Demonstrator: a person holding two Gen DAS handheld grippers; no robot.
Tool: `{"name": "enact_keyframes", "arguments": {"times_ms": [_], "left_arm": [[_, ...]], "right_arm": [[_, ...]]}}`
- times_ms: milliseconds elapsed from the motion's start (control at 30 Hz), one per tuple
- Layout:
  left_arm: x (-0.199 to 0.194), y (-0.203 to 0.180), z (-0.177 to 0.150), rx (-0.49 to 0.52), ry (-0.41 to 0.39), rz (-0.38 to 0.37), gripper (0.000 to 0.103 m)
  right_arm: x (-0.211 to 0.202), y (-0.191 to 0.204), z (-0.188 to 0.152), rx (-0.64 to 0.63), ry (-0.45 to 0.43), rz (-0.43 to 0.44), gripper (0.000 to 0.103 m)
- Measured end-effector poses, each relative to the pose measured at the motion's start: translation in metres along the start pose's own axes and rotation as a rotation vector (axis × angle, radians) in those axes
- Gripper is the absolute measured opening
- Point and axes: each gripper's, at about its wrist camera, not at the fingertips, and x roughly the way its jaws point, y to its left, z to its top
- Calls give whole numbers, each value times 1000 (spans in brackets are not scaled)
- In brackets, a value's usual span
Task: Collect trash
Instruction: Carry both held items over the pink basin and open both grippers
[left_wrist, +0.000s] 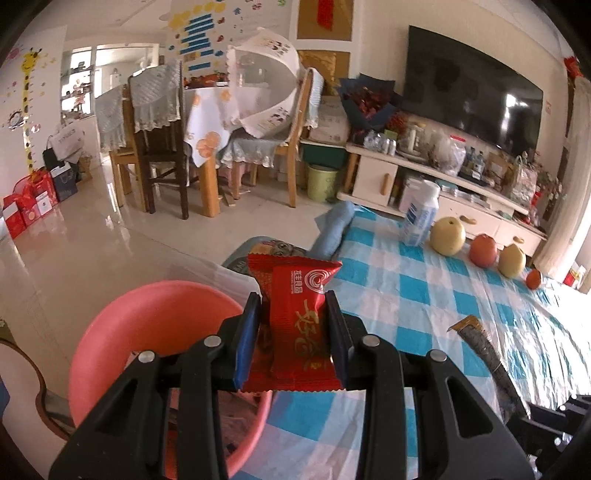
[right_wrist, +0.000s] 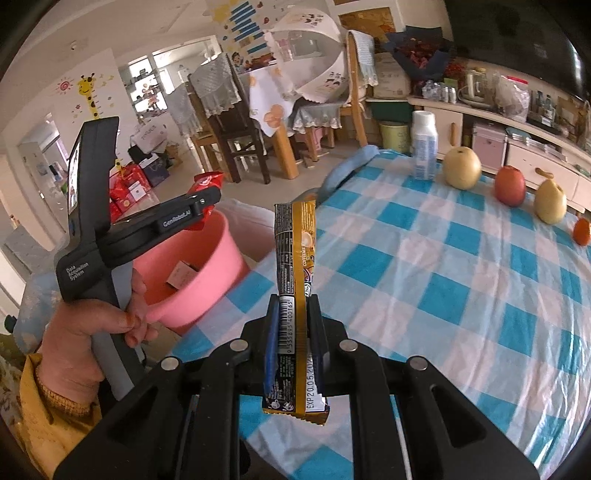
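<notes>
1. Left wrist view: my left gripper (left_wrist: 291, 314) fills the lower centre, its two blue-padded fingers closed onto a red snack wrapper (left_wrist: 295, 325) that stands upright between them. Just behind and to the lower left sits a pink basin (left_wrist: 122, 332), beside the edge of the blue-checked tablecloth (left_wrist: 424, 295). At the lower right, a gold-and-black sachet (left_wrist: 480, 343) pokes in, held by the right gripper, whose fingers I cannot see here. Further right, a white bottle (left_wrist: 421, 214) and a row of fruit (left_wrist: 484, 251) stand on the cloth.

2. Right wrist view: my right gripper (right_wrist: 295, 321) at lower centre is clamped on the sachet (right_wrist: 293, 258), which rises upright. At the middle left, my left hand (right_wrist: 92, 325) holds the left gripper (right_wrist: 205, 206), its wrapper (right_wrist: 207, 182) raised above the basin (right_wrist: 199, 280).
</notes>
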Motion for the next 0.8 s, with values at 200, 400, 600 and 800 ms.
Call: {"name": "enact_keyframes", "arguments": {"times_ms": [200,400,600,800], "left_arm": [[-5,25,4,-43,-18,22,37],[-7,47,4,-98,-26,47,37],[-8,74,5,-158,-30,79,37],[-11,103,3,-222,-37,111,37]], "right_arm": [[11,25,9,-26,8,34,16],[23,50,24,-46,10,77,16],[40,76,36,-75,19,111,16],[60,95,43,-87,40,146,16]]}}
